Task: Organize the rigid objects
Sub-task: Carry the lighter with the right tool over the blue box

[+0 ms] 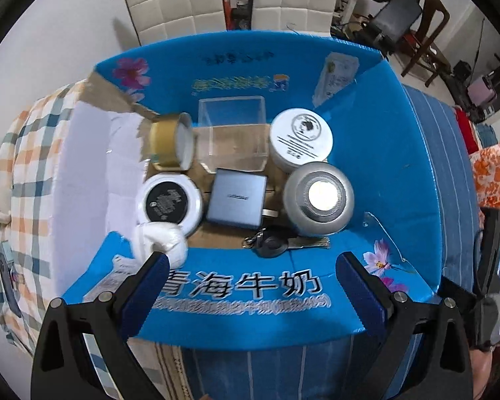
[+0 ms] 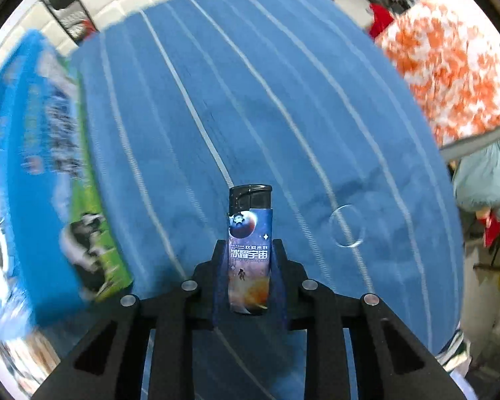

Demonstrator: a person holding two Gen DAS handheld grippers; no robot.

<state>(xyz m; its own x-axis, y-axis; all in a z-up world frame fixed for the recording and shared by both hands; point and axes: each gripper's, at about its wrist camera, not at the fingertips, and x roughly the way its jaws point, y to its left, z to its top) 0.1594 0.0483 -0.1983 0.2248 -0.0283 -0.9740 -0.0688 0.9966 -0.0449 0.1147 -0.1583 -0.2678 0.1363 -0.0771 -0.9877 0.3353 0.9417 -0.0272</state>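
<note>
Box [image 1: 400,153] mostly packed: jars, tape, keys inside. Right gripper [image 2: 250,266] pinches lighter [image 2: 250,250] beside box; left gripper [image 1: 253,286] spread, empty.

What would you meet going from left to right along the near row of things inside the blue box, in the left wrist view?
White jar with black label → dark square case → silver round container.

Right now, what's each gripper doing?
Left gripper: open, empty, above the blue box.
Right gripper: closed on the lighter, over the blue bedspread.
</note>
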